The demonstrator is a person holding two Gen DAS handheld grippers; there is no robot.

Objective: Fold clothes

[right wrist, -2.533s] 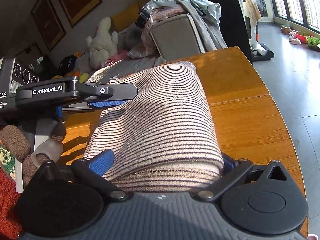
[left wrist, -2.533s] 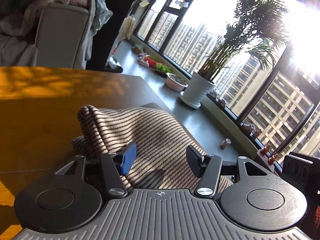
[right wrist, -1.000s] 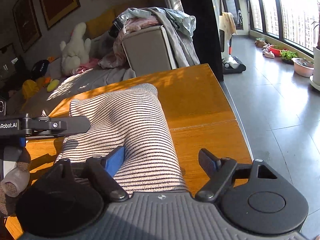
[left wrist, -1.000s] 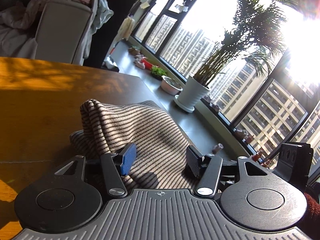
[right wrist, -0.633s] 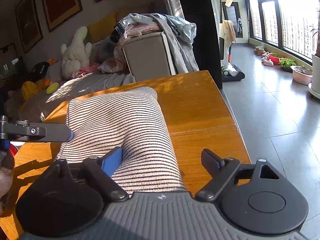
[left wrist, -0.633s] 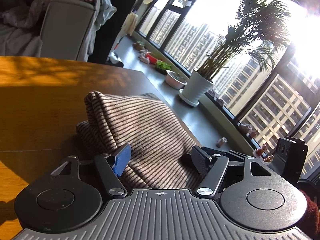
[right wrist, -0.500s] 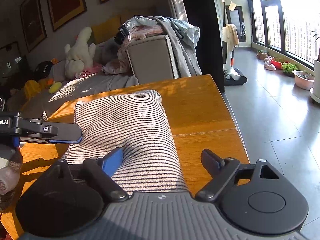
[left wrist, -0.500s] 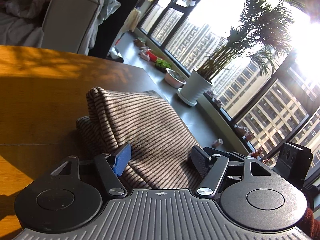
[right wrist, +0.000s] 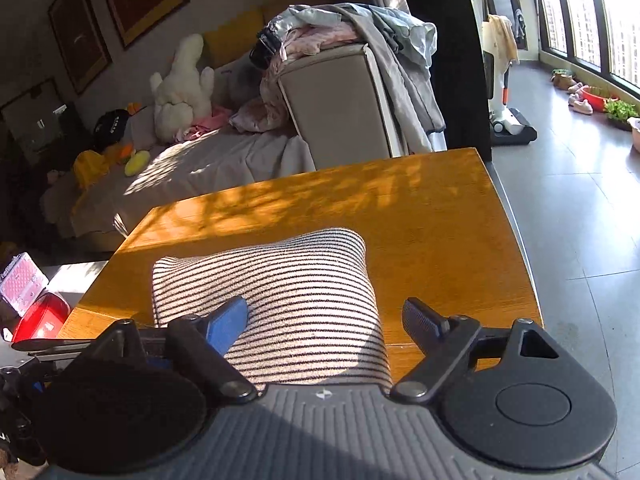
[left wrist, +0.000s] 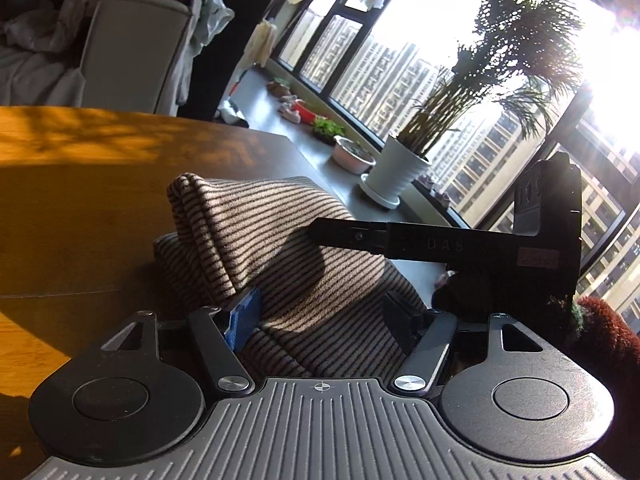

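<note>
A folded striped knit garment (left wrist: 280, 248) lies on the wooden table (left wrist: 72, 184). My left gripper (left wrist: 320, 316) is open, its fingers on either side of the near end of the garment. In the left wrist view the right gripper's black finger (left wrist: 360, 236) reaches over the fold from the right. In the right wrist view the garment (right wrist: 288, 280) lies flat as a thick folded bundle. My right gripper (right wrist: 324, 320) is open above its near edge, and its blue pad (right wrist: 228, 322) overlaps the cloth.
The table's right edge (right wrist: 516, 240) drops to a grey tiled floor (right wrist: 580, 220). A potted palm (left wrist: 400, 172) and bowls stand by the windows. A grey armchair piled with clothes (right wrist: 352, 92) and a sofa with a white plush toy (right wrist: 182, 88) lie beyond the table.
The right gripper opened, let go of the garment and rose, then swung over the fold. The garment now lies flat. The left gripper stayed open at the near end.
</note>
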